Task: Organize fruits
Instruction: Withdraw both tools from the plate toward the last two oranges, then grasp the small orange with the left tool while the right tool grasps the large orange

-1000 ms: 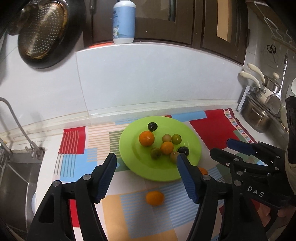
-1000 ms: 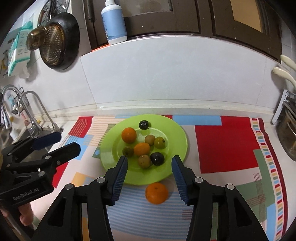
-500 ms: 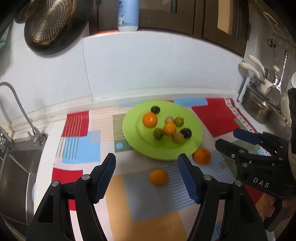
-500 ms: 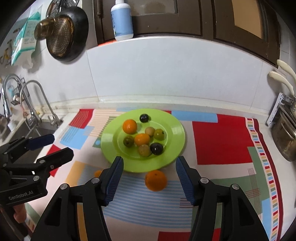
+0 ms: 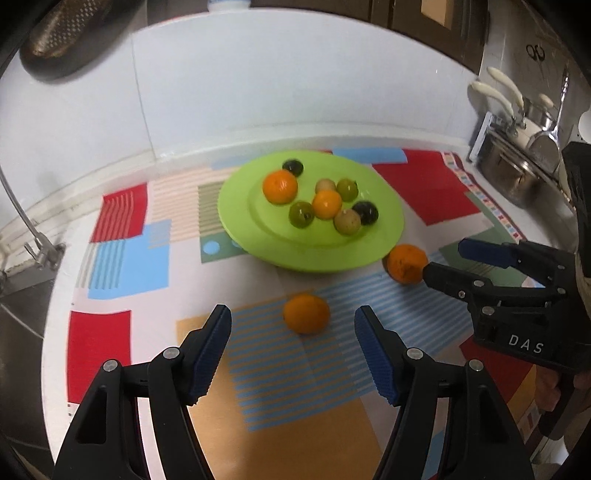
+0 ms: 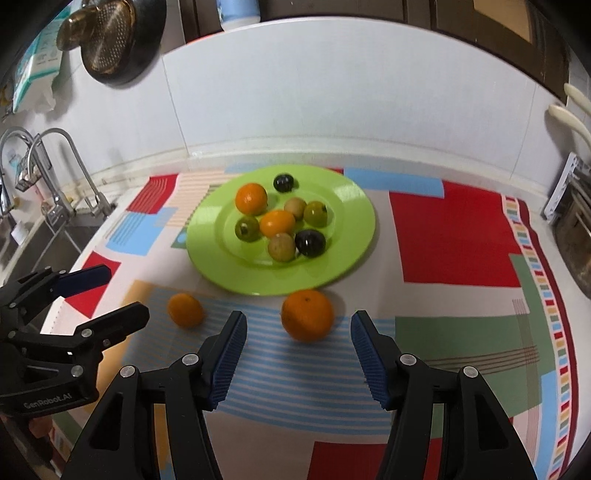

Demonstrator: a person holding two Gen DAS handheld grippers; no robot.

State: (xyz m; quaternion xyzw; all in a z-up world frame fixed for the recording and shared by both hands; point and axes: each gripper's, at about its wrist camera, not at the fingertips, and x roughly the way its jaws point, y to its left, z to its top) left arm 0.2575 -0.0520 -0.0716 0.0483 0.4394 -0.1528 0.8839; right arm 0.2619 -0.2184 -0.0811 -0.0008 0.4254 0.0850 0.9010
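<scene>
A green plate [image 5: 240,221] [image 6: 354,206] on a patchwork mat holds several small fruits: oranges, green ones and dark ones. Two oranges lie on the mat in front of it. The smaller orange [image 5: 306,313] [image 6: 185,309] sits just ahead of my left gripper [image 5: 291,309] [image 6: 125,291], which is open and touches nothing. The bigger orange [image 6: 307,315] [image 5: 404,264] sits by the plate's rim, just ahead of my right gripper [image 6: 298,315] [image 5: 445,256], also open and empty.
A sink with a faucet [image 6: 55,173] lies left of the mat. Steel pots [image 5: 517,173] stand at the right. A tiled wall rises behind the plate, with a pan [image 6: 110,40] hanging on it and a bottle [image 6: 240,11] on the ledge above.
Both grippers have come down and tilted toward the mat, so the two loose oranges look nearer and larger. The right jaws stand wider than a second ago.
</scene>
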